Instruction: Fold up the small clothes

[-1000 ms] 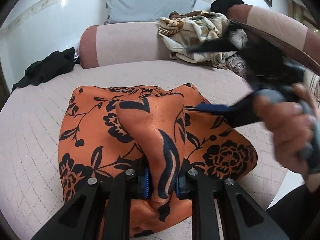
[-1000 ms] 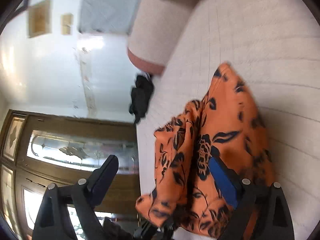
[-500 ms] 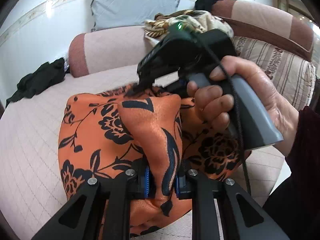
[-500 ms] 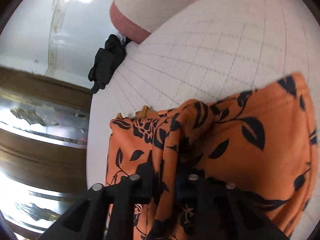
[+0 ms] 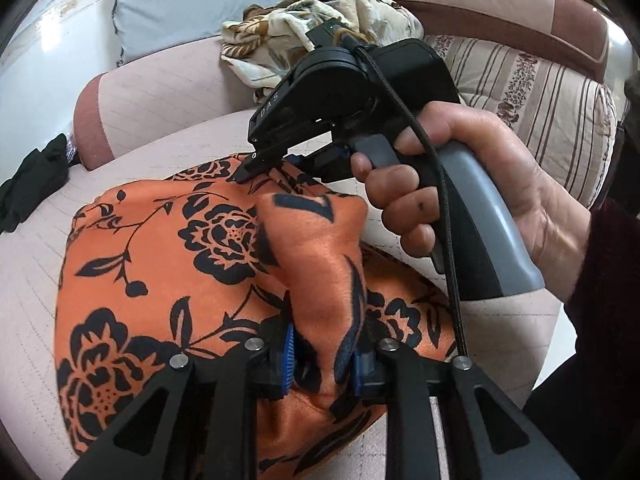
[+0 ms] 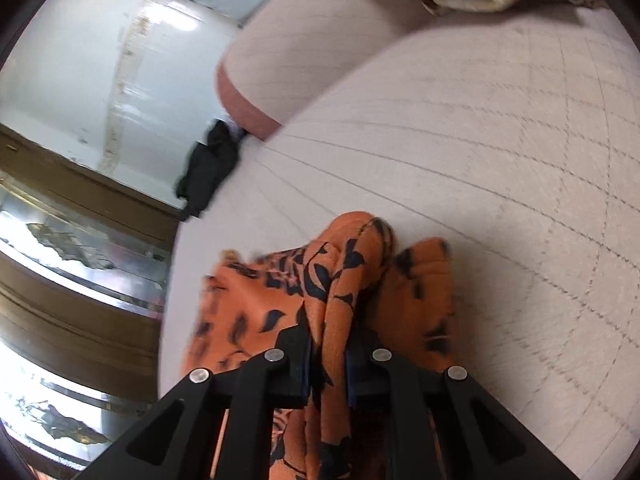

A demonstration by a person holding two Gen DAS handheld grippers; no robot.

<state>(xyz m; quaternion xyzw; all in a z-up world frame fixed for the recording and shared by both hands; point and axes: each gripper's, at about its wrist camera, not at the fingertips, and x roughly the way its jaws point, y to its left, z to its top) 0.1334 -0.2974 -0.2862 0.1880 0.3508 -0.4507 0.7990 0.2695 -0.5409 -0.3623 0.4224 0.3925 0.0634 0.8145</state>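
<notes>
An orange garment with a black flower print lies bunched on the pale quilted sofa seat. My left gripper is shut on a raised fold of it at the near edge. My right gripper is shut on another fold of the same garment at its far edge. In the left wrist view the right gripper shows held by a hand, its tips down on the cloth.
A cream patterned cloth pile and a grey cushion lie at the sofa back. A black garment lies at the left end, also in the right wrist view. A striped cushion is at right.
My right gripper came across from the right, went from open to shut on the garment's far edge, and has lifted that fold. My left gripper kept its hold.
</notes>
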